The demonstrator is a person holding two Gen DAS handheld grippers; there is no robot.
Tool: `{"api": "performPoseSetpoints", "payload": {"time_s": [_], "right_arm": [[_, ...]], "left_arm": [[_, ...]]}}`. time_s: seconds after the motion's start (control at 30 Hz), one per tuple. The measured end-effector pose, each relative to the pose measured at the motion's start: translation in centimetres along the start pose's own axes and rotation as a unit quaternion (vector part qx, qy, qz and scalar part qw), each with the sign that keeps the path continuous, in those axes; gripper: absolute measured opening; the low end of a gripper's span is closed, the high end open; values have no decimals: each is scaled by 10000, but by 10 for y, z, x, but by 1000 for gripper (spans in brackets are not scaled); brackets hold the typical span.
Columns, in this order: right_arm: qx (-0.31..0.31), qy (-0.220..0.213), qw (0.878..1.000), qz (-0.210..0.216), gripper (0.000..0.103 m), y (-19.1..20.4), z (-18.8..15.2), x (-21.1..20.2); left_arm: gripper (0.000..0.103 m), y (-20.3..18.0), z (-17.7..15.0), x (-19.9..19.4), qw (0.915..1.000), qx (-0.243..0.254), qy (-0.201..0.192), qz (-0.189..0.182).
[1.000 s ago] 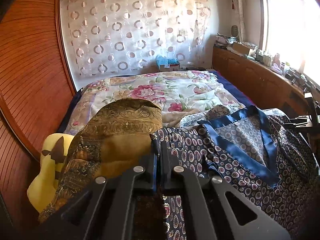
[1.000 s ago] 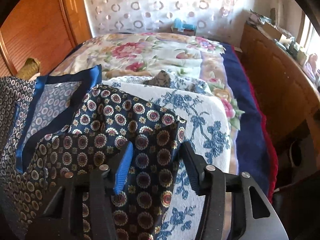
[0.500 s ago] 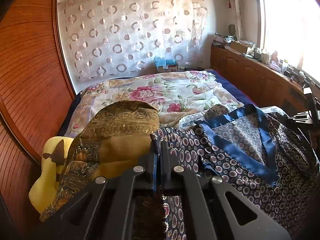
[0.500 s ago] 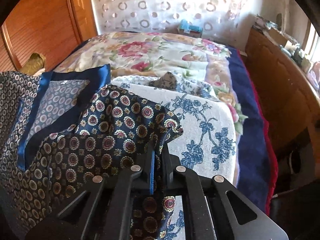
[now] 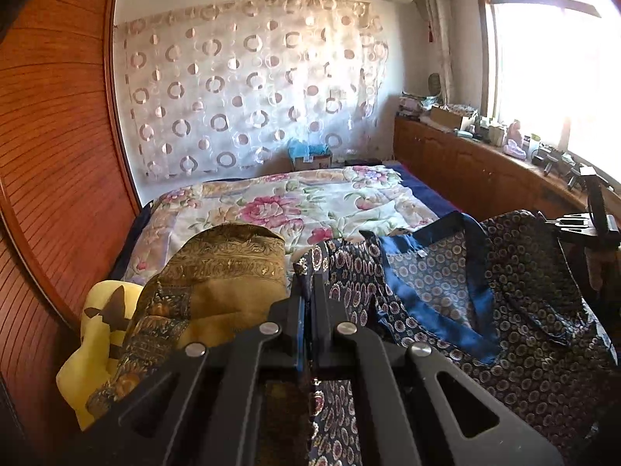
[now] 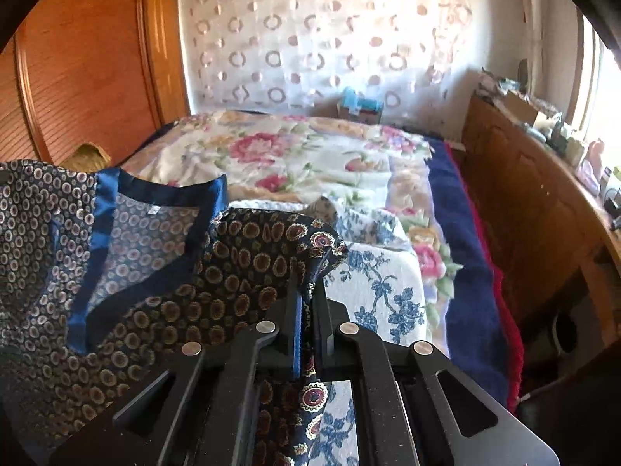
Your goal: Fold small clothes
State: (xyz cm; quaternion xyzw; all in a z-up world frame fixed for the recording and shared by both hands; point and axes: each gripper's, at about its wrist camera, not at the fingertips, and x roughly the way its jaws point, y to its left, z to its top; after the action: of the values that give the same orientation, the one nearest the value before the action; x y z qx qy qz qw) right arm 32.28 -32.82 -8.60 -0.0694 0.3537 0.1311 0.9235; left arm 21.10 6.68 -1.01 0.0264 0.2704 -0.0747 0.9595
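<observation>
A dark navy garment [image 5: 516, 310] with small round motifs and a blue satin neckband [image 5: 403, 283] hangs spread between my two grippers, over a bed. My left gripper [image 5: 308, 283] is shut on its left top corner, cloth pinched between the pads. In the right wrist view the same garment [image 6: 233, 264] fills the left half, its neckband [image 6: 101, 225] open toward me. My right gripper [image 6: 308, 283] is shut on the right top corner, with a fold of patterned cloth standing up between the fingertips.
Beneath lies a white cloth with blue flowers [image 6: 388, 287] on a floral bedspread [image 5: 310, 202]. A gold-brown patterned cloth [image 5: 217, 272] and a yellow item [image 5: 97, 326] sit at the left. Wooden panelling [image 5: 50, 155] runs left; a cluttered wooden cabinet [image 6: 535, 202] runs right.
My right gripper went from open around the garment's corner to shut on it. Both grippers then rose, lifting the garment's top edge off the bed.
</observation>
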Motion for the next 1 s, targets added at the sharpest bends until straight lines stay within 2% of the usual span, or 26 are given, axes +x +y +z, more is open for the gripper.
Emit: {"api": "performPoseSetpoints", "payload": {"time_s": [0.5, 0.73, 0.87, 1.0], "right_arm": [[107, -511, 9986, -127, 1, 10, -33, -81], [231, -671, 9973, -206, 1, 20, -70, -123], [434, -733, 9963, -96, 1, 26, -97, -148], [683, -781, 9946, 73, 1, 33, -123, -171]], "left_arm": [[0, -3, -35, -70, 9991, 10, -419, -5], [0, 6, -67, -104, 9986, -135, -514, -24], [0, 6, -85, -126, 9983, -209, -544, -10], [0, 16, -117, -155, 9968, -603, -450, -267]]}}
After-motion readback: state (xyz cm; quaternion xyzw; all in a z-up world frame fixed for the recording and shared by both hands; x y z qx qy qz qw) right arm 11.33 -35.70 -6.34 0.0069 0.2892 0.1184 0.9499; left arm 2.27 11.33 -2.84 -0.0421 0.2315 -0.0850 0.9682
